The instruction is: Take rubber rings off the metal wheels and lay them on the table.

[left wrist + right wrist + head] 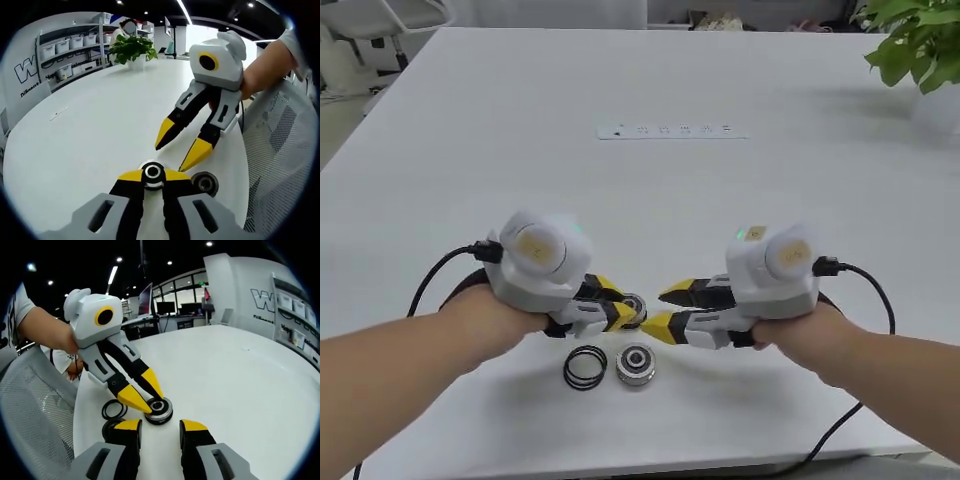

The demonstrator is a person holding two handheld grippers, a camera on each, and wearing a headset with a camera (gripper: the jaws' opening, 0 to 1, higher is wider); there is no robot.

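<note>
My left gripper (628, 310) is shut on a small metal wheel (634, 306) and holds it just above the white table (650, 190). In the left gripper view the left gripper (152, 176) clamps that wheel (152, 171) edge-on. My right gripper (656, 311) stands open, its yellow tips facing the held wheel from the right, a short gap away. On the table below lie black rubber rings (585, 367) and a second metal wheel (636, 364) side by side. From the right gripper (160, 426), the held wheel (160, 410) shows a dark rim, with the rings (114, 410) to its left.
A white power strip (672, 131) lies mid-table and a green plant (915, 45) stands at the far right corner. Black cables (440, 270) trail from both grippers. The table's near edge runs just below the rings. A mesh chair (280, 130) sits behind.
</note>
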